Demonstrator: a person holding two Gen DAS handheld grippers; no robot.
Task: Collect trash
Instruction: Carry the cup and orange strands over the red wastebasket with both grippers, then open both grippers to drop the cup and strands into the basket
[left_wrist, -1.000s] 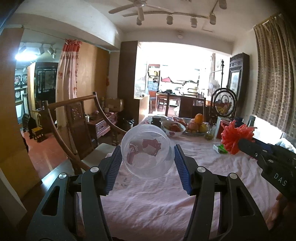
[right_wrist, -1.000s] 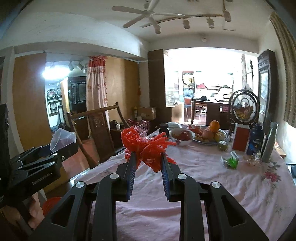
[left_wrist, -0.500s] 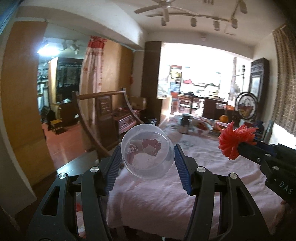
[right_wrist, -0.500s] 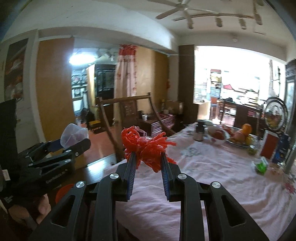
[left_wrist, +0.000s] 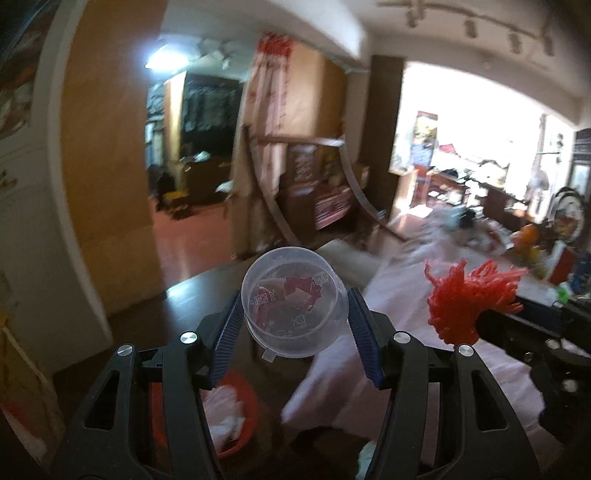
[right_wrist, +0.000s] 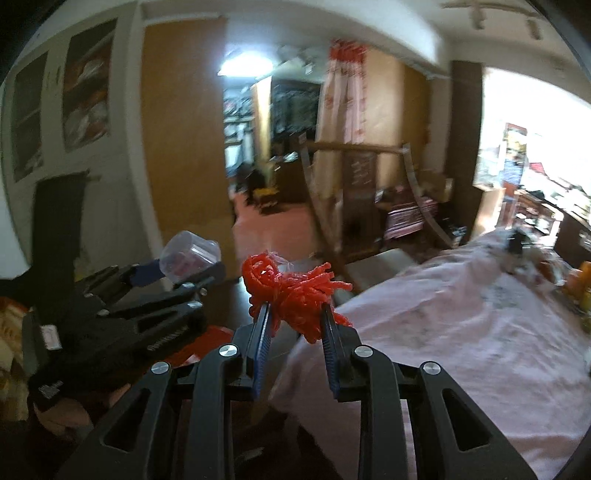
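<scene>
Left wrist view: my left jaws (left_wrist: 295, 325) clamp a clear plastic cup (left_wrist: 293, 301) with a red scrap inside, at frame centre. Below it, lower left, sits a red bin (left_wrist: 240, 424) holding white paper. At right, my right jaws (right_wrist: 295, 325) pinch a red yarn tassel (right_wrist: 291, 291), narrow around it. Beyond, the desk under its pink cloth (right_wrist: 461, 332) fills the right side; a wooden chair (right_wrist: 354, 192) stands behind.
</scene>
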